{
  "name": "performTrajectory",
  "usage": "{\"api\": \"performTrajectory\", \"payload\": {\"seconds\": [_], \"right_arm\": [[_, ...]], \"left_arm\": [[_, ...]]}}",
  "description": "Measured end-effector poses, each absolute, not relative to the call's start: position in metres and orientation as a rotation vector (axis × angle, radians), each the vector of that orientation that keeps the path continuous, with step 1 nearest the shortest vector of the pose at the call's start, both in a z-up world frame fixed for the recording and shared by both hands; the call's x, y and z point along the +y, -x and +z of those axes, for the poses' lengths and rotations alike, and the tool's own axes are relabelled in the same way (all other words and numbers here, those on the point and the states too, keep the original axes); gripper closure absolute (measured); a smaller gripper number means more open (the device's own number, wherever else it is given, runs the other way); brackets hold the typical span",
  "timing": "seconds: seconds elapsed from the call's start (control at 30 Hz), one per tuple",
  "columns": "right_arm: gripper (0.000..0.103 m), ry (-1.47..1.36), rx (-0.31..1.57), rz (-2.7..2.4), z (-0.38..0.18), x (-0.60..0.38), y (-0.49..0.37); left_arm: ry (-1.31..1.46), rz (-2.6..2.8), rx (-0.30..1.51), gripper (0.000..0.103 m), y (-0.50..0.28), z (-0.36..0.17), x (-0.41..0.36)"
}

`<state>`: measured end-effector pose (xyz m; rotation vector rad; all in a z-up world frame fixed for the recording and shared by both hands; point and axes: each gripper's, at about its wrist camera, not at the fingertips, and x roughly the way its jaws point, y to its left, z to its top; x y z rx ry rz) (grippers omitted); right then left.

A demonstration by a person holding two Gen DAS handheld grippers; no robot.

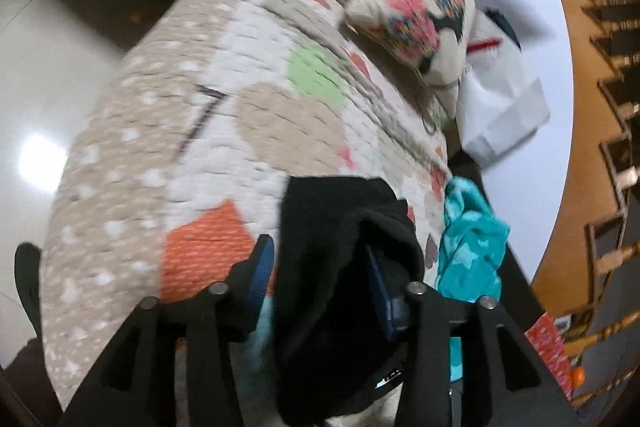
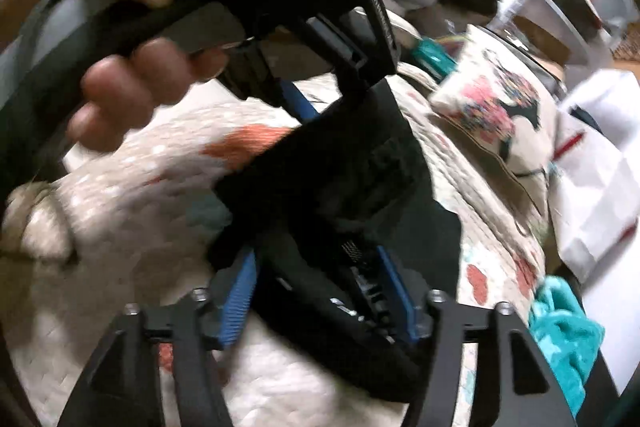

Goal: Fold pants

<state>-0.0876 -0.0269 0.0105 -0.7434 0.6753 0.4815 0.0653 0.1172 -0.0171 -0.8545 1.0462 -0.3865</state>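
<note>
The black pants (image 1: 340, 227) hang bunched over a patterned quilt (image 1: 192, 131). My left gripper (image 1: 320, 279) stands open around them. The cloth drapes over its right finger, and a slit of quilt shows beside the left blue pad (image 1: 260, 275). In the right wrist view, the pants (image 2: 340, 179) run from the left gripper (image 2: 332, 87), held by a hand (image 2: 132, 87), down into my right gripper (image 2: 320, 295). Its jaws stand wide, with the waistband loose between the blue pads (image 2: 240, 299). Motion blur softens both views.
A floral pillow (image 1: 416, 7) lies at the quilt's far end, with a white paper bag (image 1: 500, 107) next to it. A crumpled teal cloth (image 1: 468, 247) sits at the quilt's right edge. Shiny floor (image 1: 36, 107) lies to the left, and wooden chairs (image 1: 612, 163) stand at the right.
</note>
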Motion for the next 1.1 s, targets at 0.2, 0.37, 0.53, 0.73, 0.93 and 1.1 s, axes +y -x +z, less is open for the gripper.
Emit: {"api": "performTrajectory", "payload": {"seconds": [0.2,0.37,0.53,0.73,0.93,1.1], "right_arm": [[0.027,0.798,0.715,0.562,0.009,-0.040,0.116],[0.027,0.677,0.765,0.509,0.038,-0.081,0.110],[0.027,0.389,0.871,0.322,0.051,-0.143,0.037],[0.027,0.090,1.003,0.306,0.031,-0.166,-0.008],[0.031,0.108,1.117,0.184,-0.005,-0.177,-0.026],[0.029,0.073,1.147,0.127,-0.008,-0.195,-0.030]], "left_arm": [[0.871,-0.293,0.957,0.055,-0.045,-0.007,0.151],[0.850,-0.377,0.921,0.048,-0.043,0.001,0.133],[0.805,-0.487,1.009,0.046,-0.046,-0.012,0.087],[0.730,-0.435,1.098,0.046,-0.047,-0.029,0.070],[0.782,-0.463,1.139,0.042,-0.046,-0.037,0.072],[0.680,-0.446,1.159,0.037,-0.046,-0.034,0.058]]}}
